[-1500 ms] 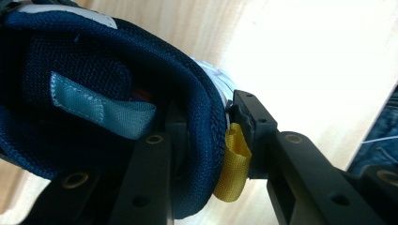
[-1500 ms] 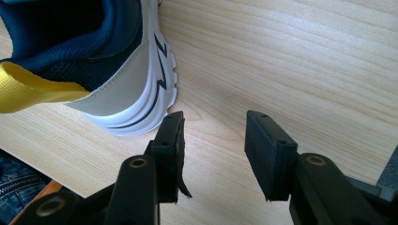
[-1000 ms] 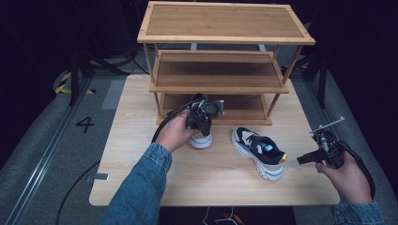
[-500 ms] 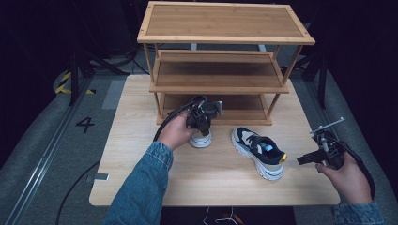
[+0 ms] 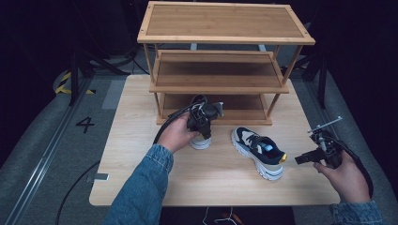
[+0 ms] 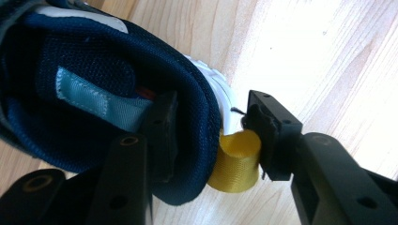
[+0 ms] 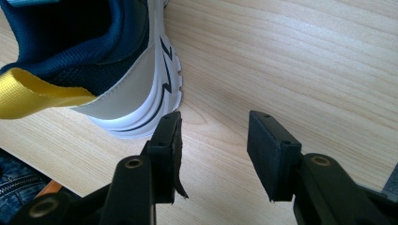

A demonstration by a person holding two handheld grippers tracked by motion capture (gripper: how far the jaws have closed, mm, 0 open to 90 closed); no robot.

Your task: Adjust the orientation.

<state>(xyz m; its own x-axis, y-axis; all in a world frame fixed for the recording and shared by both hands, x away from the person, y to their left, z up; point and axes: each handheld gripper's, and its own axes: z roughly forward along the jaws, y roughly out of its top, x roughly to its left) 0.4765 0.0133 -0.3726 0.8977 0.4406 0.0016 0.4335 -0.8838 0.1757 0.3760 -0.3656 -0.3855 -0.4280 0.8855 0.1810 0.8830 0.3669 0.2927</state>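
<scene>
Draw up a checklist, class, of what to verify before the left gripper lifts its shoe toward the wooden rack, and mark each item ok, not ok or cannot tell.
1. Left gripper straddles the heel collar of the navy mesh shoe, one jaw inside, one outside by the yellow fabric heel loop: ok.
2. Jaws clamped firmly on the collar: cannot tell.
3. Bottom shelf of the three-tier bamboo shoe rack free behind the shoe: ok.
4. Right gripper open, holding nothing: ok.
5. Second navy-and-white sneaker lying apart from the first: ok.
</scene>
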